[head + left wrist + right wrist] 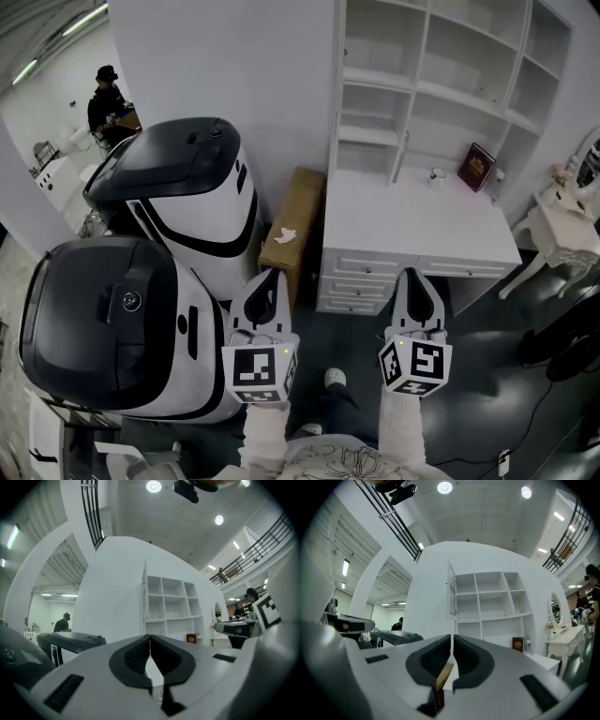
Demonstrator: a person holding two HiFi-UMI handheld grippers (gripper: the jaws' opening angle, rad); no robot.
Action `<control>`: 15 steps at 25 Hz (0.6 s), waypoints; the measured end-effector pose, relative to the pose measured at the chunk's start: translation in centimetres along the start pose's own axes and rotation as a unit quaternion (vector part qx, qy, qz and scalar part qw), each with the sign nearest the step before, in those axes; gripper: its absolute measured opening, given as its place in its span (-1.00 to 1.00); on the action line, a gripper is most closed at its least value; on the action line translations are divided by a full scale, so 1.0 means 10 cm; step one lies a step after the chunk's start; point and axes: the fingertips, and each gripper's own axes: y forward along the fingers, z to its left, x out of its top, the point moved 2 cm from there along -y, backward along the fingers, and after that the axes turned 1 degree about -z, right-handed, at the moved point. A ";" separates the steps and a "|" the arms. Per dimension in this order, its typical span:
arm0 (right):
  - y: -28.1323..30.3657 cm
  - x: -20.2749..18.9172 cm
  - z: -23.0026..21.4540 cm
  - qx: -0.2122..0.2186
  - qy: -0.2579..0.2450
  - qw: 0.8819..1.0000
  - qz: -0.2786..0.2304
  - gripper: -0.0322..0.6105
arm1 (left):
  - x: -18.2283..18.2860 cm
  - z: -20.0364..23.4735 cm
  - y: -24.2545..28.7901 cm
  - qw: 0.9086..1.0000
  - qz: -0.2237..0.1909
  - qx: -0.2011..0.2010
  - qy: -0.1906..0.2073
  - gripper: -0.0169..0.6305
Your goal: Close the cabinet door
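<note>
A white desk [422, 234] carries a tall open shelf unit [441, 66]. The shelf's white cabinet door [451, 595] stands swung out at the upper left compartment; it shows edge-on in the head view [338, 56] and in the left gripper view [144, 592]. My left gripper [269, 274] and right gripper [413, 274] are held level side by side in front of the desk drawers, well short of the door. The jaws of both are shut with nothing between them, as the left gripper view [150, 637] and right gripper view [453, 637] show.
Two big white-and-black machines [178, 187] [103, 319] stand at the left. A cardboard box [292, 225] leans between them and the desk. A red book [475, 167] stands on the desk. A white dressing table [562, 225] is at the right, and a person [105, 98] is far back left.
</note>
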 end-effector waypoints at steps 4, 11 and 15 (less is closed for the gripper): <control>0.41 0.02 -0.14 0.012 0.000 1.000 -0.003 -0.88 | 0.03 0.03 0.37 1.000 -0.002 0.013 0.002 -0.93; 1.11 0.10 -0.42 0.039 0.005 0.999 -0.013 -0.88 | 0.10 0.00 1.04 0.999 -0.001 0.039 0.012 -0.93; 1.50 0.09 -0.57 0.056 0.003 0.998 -0.015 -0.88 | 0.10 -0.04 1.42 0.999 -0.003 0.050 0.011 -0.93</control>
